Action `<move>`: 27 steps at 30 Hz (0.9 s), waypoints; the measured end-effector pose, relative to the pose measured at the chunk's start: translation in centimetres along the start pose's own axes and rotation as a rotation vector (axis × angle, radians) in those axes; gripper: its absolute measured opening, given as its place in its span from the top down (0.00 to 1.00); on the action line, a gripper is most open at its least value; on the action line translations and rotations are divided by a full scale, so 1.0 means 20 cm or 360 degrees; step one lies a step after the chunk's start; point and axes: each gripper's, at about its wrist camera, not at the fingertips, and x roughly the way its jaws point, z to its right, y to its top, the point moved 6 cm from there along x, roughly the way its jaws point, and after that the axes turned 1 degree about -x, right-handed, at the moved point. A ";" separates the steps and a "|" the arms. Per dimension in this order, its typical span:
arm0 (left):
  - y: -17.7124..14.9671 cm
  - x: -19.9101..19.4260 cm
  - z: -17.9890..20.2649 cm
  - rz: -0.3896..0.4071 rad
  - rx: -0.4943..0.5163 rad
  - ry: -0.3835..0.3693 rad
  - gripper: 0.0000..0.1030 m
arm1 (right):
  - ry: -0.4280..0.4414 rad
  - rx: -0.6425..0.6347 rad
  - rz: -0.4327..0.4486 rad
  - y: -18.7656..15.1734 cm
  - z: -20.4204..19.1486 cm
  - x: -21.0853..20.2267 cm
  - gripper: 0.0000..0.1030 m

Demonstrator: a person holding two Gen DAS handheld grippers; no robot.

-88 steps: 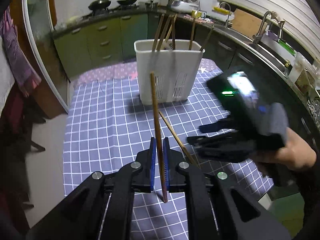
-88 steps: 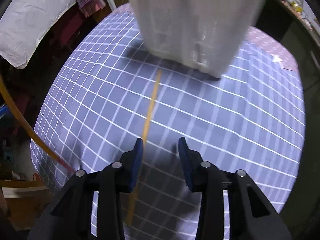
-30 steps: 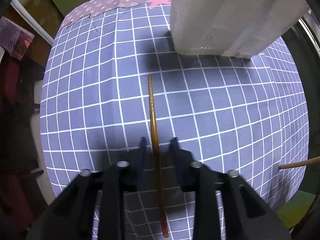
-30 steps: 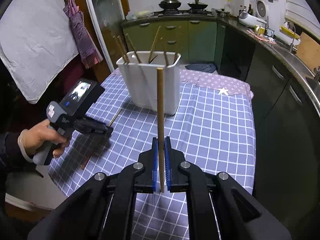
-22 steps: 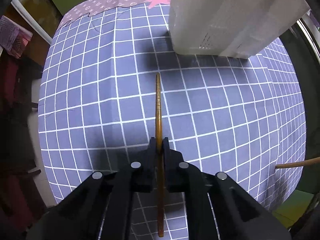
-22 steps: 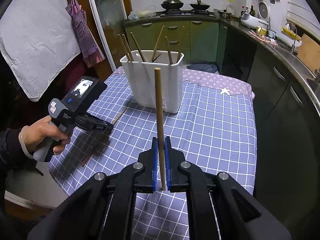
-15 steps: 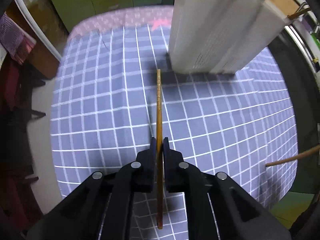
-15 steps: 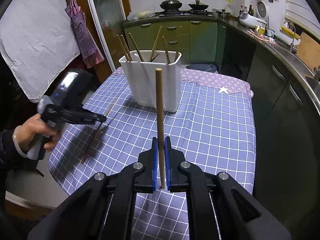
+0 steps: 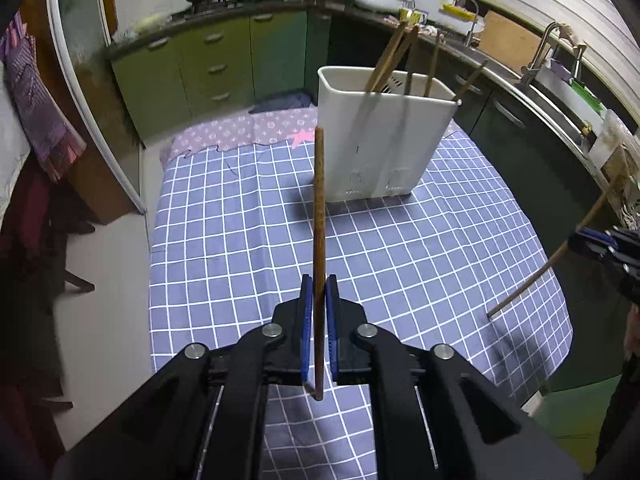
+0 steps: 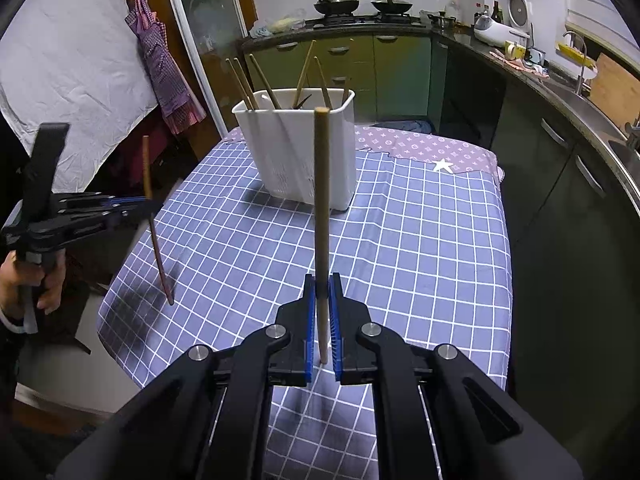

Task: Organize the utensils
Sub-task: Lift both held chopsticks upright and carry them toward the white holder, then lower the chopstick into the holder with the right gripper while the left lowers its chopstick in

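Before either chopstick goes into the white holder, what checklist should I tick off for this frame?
1. Left gripper shut on the dark chopstick: ok.
2. Right gripper shut on the light chopstick: ok.
3. Both chopsticks lifted off the checked tablecloth: ok.
4. White utensil holder upright, open top facing up: ok.
5. Room left among the chopsticks already inside: cannot tell.
6. Either chopstick positioned above the holder's opening: not ok; both are held short of it.

A checked tablecloth (image 9: 400,248) covers the table, bearing a white holder (image 9: 384,140).
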 end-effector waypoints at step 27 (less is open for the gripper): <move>0.35 -0.30 0.09 0.0256 0.0063 -0.0090 0.93 | 0.0056 -0.0078 0.0168 0.38 -0.14 -0.18 0.93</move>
